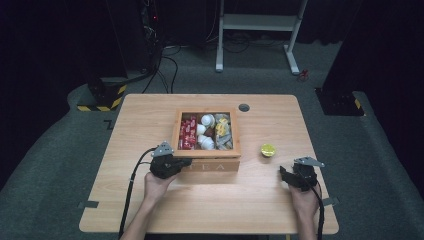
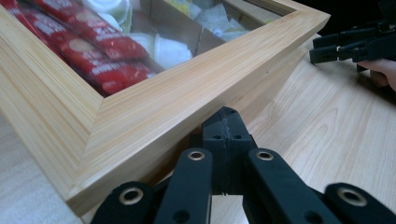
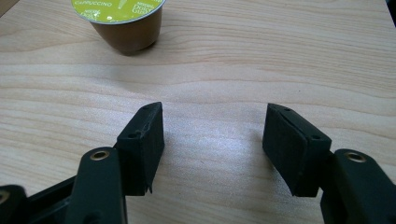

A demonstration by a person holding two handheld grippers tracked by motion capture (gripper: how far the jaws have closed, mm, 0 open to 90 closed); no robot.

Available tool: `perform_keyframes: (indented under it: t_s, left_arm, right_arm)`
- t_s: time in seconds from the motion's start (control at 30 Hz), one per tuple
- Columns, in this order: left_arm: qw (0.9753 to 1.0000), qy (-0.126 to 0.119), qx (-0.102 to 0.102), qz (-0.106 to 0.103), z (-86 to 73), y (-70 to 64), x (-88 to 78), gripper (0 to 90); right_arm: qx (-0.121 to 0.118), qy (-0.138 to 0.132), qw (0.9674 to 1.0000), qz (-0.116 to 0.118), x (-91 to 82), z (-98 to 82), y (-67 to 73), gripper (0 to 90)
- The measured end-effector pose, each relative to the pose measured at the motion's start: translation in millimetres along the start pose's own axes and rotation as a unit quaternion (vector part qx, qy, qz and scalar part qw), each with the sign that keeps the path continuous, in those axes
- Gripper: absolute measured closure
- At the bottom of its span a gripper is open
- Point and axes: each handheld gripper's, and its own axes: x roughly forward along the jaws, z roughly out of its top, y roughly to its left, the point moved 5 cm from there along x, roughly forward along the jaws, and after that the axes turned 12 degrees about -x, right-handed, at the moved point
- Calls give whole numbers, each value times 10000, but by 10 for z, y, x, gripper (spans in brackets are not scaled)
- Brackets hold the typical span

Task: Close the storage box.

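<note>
With the left gripper [image 2: 227, 135] shut empty against the wooden tea box [image 2: 187, 93], ease the half-open, empty right gripper [image 3: 212, 144] forward — squarely — around the cappuccino capsule [image 3: 122, 21].

Capsule [image 1: 268, 149] right of box [image 1: 206, 150], apart.

The left gripper [image 1: 186, 162] lay level, pointing right, its jaws pressed together. The right gripper [image 1: 283, 174], well apart at the near right, pointed left with jaws parted, empty.
</note>
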Motion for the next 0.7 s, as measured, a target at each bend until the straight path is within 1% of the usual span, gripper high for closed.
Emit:
perform_keyframes:
  t_s: [0.17,0.27,0.33,0.43,0.5,0.7]
  left_arm:
    - [10000,42,13,-12,-47,2,11,900]
    - [10000,51,79,24,-62,4,13,900]
    - [10000,31,35,15,-70,-2,18,900]
    - [10000,67,51,26,-87,-9,30,900]
    - [9999,108,113,53,-94,-12,34,900]
    - [9998,99,144,111,-108,-25,40,900]
  right_arm:
    - [2,1,10000,0,0,0,0,386]
    - [3,1,10000,0,0,0,0,385]
    - [2,0,10000,-2,0,0,0,386]
    - [2,3,10000,-5,1,0,0,385]
    - [3,3,10000,-5,0,0,0,386]
    - [4,3,10000,-2,0,0,0,385]
